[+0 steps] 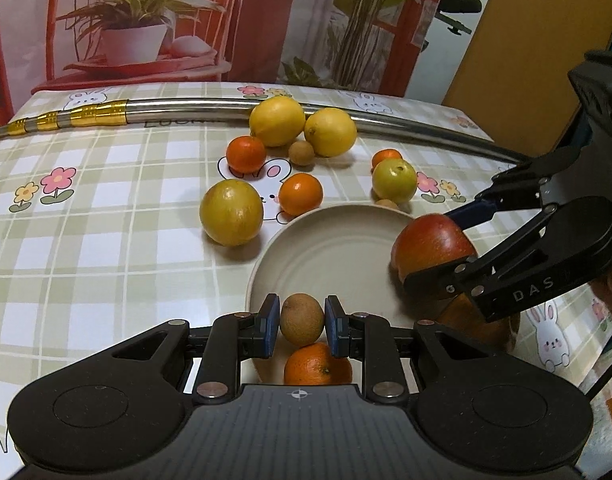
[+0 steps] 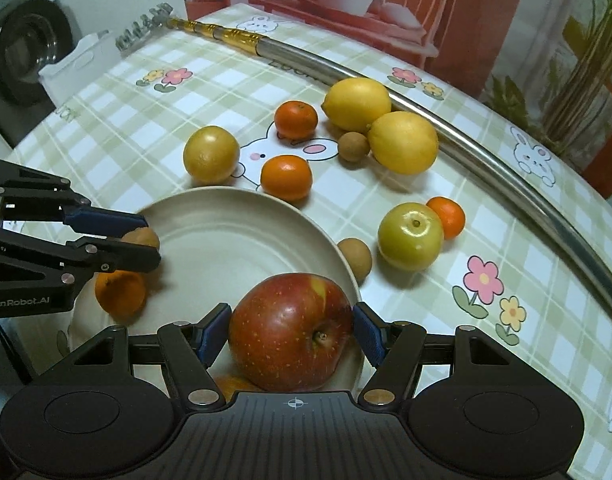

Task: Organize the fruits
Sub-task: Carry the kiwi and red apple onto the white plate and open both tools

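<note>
Left gripper [image 1: 302, 326] was closed on a small brown fruit [image 1: 302, 319], probably a longan, its blue pads touching both flanks, and held it over the near rim of the plate [image 1: 325, 256]. Right gripper [image 2: 292, 332] was closed around a red apple [image 2: 290, 330], jaws spread wide to span it, over the plate's right edge. One mandarin [image 1: 317, 364] lay on the plate below the left gripper.

Handling judgement: the longan looked light, with a thin brittle shell, so it called for slight force across its widest girth. The apple looked heavy, firm and waxy-smooth; a grip at the equator, clear of the stem hollow, should resist slipping.

Beyond the plate, on the glossy checked tablecloth [image 1: 106, 208] with printed rabbits and flowers, lay a yellow-green citrus [image 1: 231, 213], a second mandarin [image 1: 300, 194], a green apple [image 1: 394, 181] touching a mandarin [image 1: 387, 157], and another longan [image 1: 387, 204] just beside the rim. Farther back sat a third loose mandarin [image 1: 246, 154], a longan [image 1: 301, 153] and two dimpled lemons [image 1: 277, 121] [image 1: 330, 132] resting against a polished metal pole [image 1: 405, 130] with gold collars
</note>
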`<state>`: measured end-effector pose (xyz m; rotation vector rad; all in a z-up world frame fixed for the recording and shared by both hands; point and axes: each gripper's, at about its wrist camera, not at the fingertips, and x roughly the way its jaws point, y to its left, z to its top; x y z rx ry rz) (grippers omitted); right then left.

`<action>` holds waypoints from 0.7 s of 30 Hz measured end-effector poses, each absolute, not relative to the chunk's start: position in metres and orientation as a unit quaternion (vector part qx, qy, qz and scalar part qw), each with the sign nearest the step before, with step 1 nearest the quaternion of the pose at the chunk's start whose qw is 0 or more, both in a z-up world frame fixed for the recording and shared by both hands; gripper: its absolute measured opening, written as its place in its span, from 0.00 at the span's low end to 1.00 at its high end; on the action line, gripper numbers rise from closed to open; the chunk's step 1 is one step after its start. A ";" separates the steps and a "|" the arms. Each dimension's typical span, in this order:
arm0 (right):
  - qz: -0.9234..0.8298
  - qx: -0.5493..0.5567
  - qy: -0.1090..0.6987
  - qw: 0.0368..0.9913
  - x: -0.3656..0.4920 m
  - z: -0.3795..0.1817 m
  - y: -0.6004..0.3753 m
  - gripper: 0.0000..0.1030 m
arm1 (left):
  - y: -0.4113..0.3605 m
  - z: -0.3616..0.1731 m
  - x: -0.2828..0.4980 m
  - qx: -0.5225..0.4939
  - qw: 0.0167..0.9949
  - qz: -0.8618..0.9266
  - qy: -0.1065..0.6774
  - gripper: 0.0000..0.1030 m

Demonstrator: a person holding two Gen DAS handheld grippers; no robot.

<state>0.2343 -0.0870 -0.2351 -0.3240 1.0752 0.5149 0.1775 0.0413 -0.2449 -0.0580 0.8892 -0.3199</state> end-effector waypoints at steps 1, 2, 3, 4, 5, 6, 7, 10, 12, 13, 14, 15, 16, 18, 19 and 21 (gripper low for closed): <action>0.238 -0.157 0.503 0.816 0.234 -0.236 -0.086 0.60 | 0.041 -0.245 0.178 -0.026 0.890 -0.153 0.428 0.25; 0.236 -0.161 0.503 0.816 0.234 -0.236 -0.086 0.60 | 0.041 -0.246 0.178 -0.023 0.890 -0.151 0.429 0.25; 0.234 -0.165 0.501 0.817 0.233 -0.237 -0.085 0.60 | 0.040 -0.247 0.178 -0.021 0.891 -0.149 0.429 0.25; 0.233 -0.169 0.499 0.818 0.233 -0.238 -0.084 0.60 | 0.039 -0.248 0.178 -0.019 0.891 -0.147 0.429 0.25; 0.232 -0.169 0.497 0.819 0.232 -0.238 -0.084 0.60 | 0.039 -0.249 0.179 -0.016 0.891 -0.144 0.430 0.25; 0.231 -0.168 0.496 0.820 0.232 -0.238 -0.084 0.61 | 0.038 -0.249 0.178 -0.015 0.891 -0.143 0.431 0.25; 0.231 -0.164 0.495 0.821 0.232 -0.238 -0.085 0.61 | 0.039 -0.249 0.178 -0.015 0.891 -0.142 0.431 0.25; 0.228 -0.160 0.491 0.825 0.230 -0.239 -0.086 0.61 | 0.040 -0.251 0.179 -0.019 0.890 -0.140 0.433 0.25; 0.225 -0.156 0.489 0.828 0.229 -0.239 -0.087 0.61 | 0.040 -0.251 0.179 -0.022 0.891 -0.139 0.432 0.25; 0.224 -0.151 0.488 0.830 0.229 -0.238 -0.088 0.61 | 0.040 -0.251 0.179 -0.024 0.892 -0.138 0.431 0.25; 0.224 -0.147 0.488 0.831 0.228 -0.238 -0.089 0.62 | 0.040 -0.251 0.179 -0.025 0.893 -0.136 0.429 0.25; 0.223 -0.145 0.488 0.832 0.228 -0.238 -0.090 0.62 | 0.040 -0.251 0.178 -0.027 0.893 -0.136 0.428 0.25; 0.222 -0.142 0.486 0.833 0.227 -0.238 -0.091 0.62 | 0.041 -0.250 0.178 -0.030 0.893 -0.136 0.428 0.25; 0.220 -0.134 0.483 0.837 0.226 -0.236 -0.095 0.62 | 0.042 -0.250 0.176 -0.038 0.893 -0.138 0.426 0.25; 0.221 -0.127 0.481 0.839 0.225 -0.235 -0.097 0.62 | 0.043 -0.249 0.176 -0.041 0.894 -0.139 0.425 0.25; 0.225 -0.111 0.473 0.845 0.223 -0.231 -0.101 0.62 | 0.043 -0.247 0.174 -0.043 0.895 -0.139 0.421 0.26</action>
